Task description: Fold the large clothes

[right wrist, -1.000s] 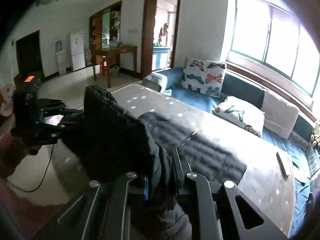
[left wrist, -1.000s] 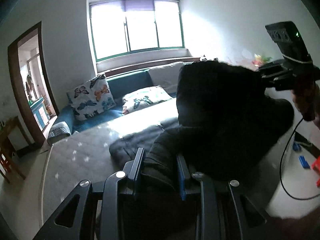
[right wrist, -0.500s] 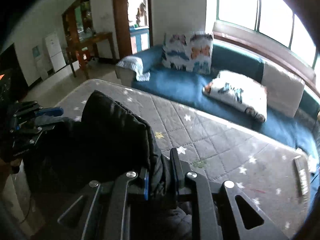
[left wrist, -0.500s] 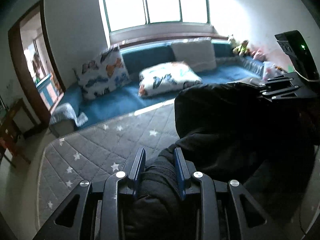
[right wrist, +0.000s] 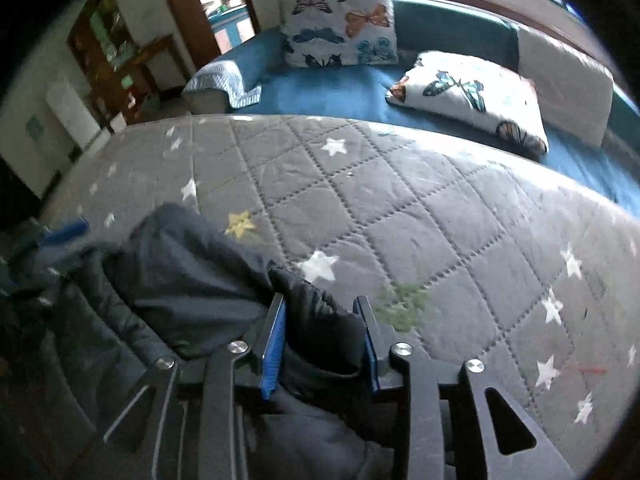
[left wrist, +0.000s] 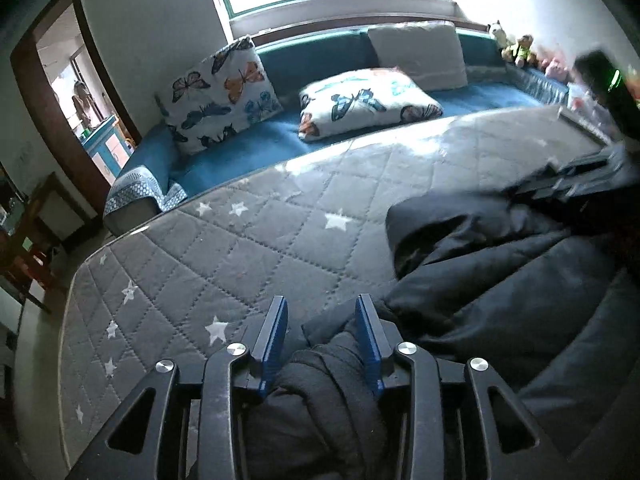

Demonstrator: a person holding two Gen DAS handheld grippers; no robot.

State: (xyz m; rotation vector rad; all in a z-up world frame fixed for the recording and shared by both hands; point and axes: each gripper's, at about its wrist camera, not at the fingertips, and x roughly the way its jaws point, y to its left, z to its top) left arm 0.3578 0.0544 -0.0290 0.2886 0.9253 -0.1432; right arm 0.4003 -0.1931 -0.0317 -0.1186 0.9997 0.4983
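Fabric of the dark jacket [left wrist: 500, 280] lies heaped on the mattress [left wrist: 240, 248], at our four o'clock in the left view. Our left tongs [left wrist: 322, 332] have just been opening, jacket cloth loose between them. Our right tongs [right wrist: 320, 332] have likewise just been opening, with a fold between, unpressed.

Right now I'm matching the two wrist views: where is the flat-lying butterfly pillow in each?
Left wrist: butterfly pillow upper centre, on the blue sofa.
Right wrist: the pillow upper right, on the same sofa.
Shared landmark: the upright butterfly cushion, to its left in both.
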